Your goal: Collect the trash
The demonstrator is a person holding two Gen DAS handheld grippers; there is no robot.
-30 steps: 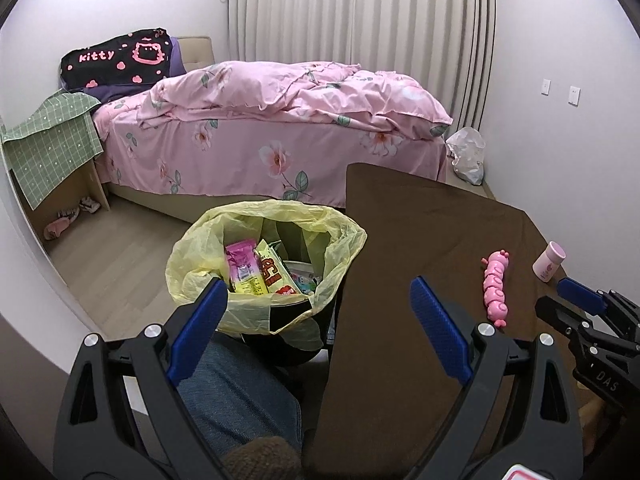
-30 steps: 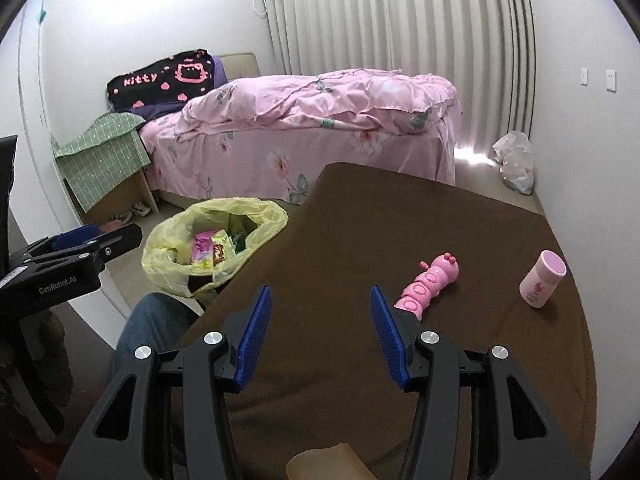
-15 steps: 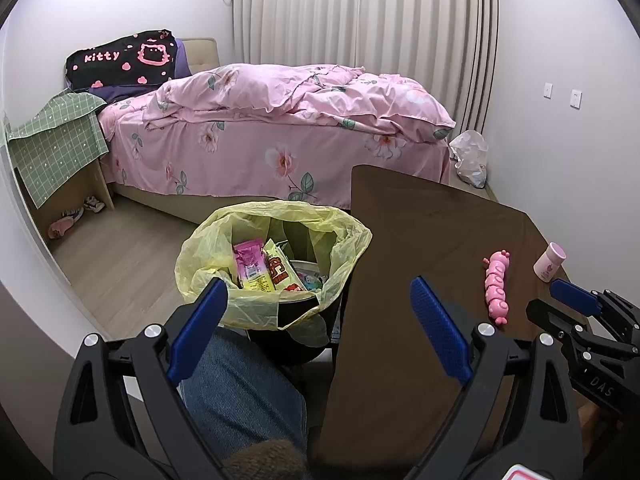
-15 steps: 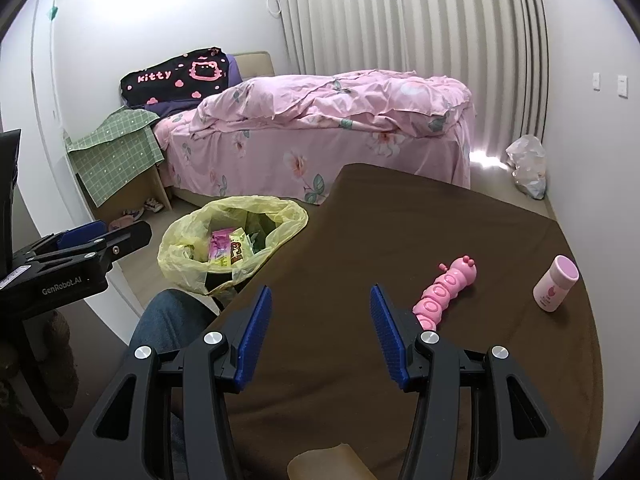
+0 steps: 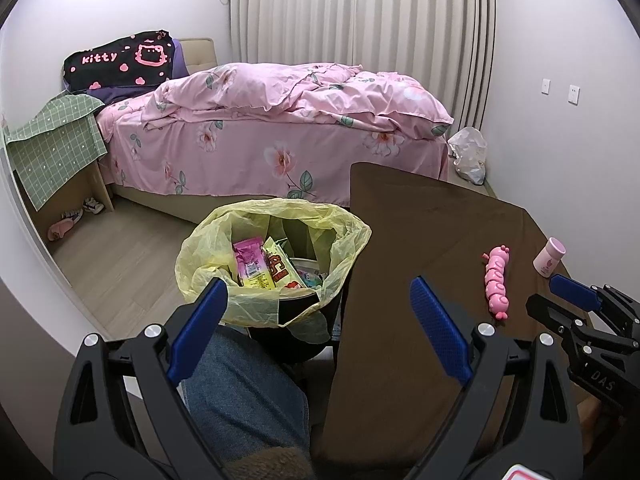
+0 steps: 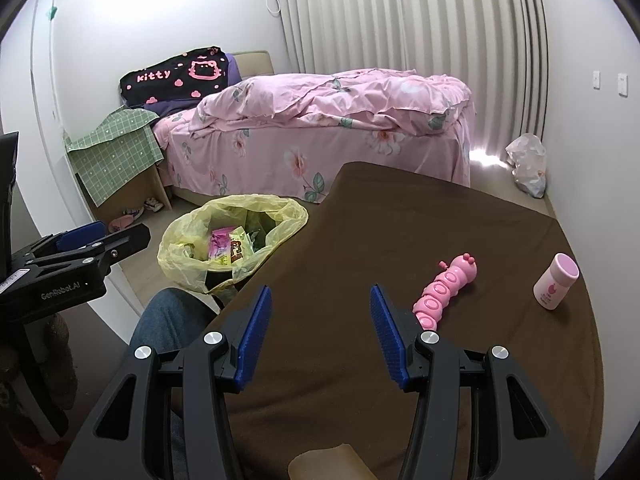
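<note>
A bin lined with a yellow bag stands on the floor left of the brown table; it also shows in the right wrist view. Snack wrappers lie inside it. My left gripper is open and empty, hovering over the bin's near rim and the table edge. My right gripper is open and empty above the table, left of a pink caterpillar toy. A small pink bottle stands at the table's right.
A bed with a pink floral cover fills the back. A green-clothed bedside stand is at left. A white plastic bag lies on the floor by the far wall. A person's knee in jeans is below the bin.
Both views have lifted and drifted slightly, so the bin and table sit a little lower and closer. Both grippers stay open and empty.
</note>
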